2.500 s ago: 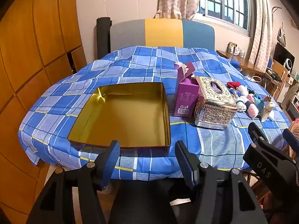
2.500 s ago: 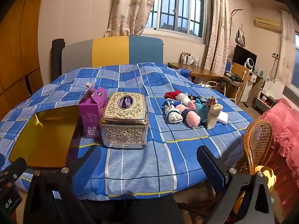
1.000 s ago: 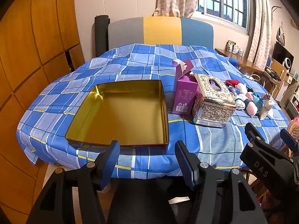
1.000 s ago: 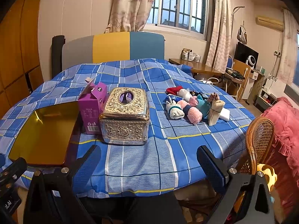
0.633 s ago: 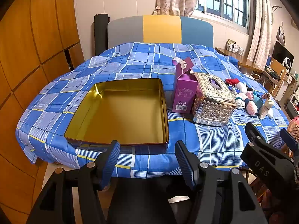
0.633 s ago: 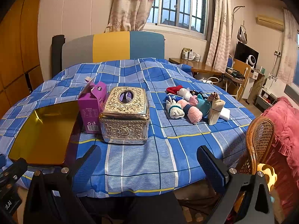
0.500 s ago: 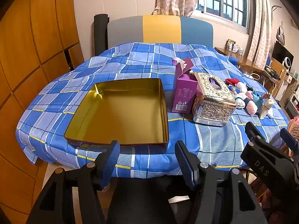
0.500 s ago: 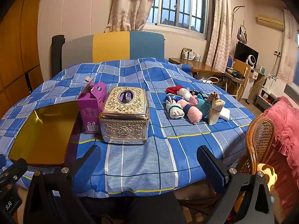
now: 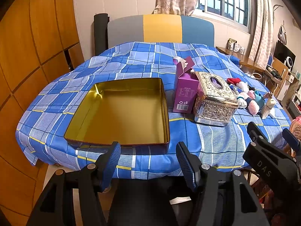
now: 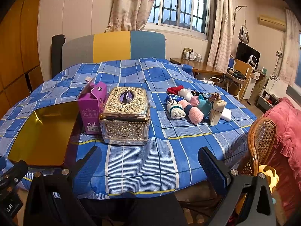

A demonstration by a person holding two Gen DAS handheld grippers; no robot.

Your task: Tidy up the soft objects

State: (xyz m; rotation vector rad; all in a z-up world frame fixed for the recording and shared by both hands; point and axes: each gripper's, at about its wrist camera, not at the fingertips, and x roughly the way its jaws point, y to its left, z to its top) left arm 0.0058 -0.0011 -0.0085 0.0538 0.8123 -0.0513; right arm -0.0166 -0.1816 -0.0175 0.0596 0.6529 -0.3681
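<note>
A heap of rolled socks and small soft things lies on the blue checked cloth at the right of the table; it also shows in the left wrist view. An empty gold tin tray sits at the left, also seen in the right wrist view. My left gripper is open and empty, just off the table's near edge in front of the tray. My right gripper is open and empty, at the near edge in front of the ornate box.
A purple carton and an ornate silver tissue box stand between the tray and the socks. A wicker chair back and a red cushion are at the right. A wooden wardrobe is at the left.
Both views have pulled back and risen slightly from the table over the last seconds. Nothing on the table has moved, and both grippers stay open.
</note>
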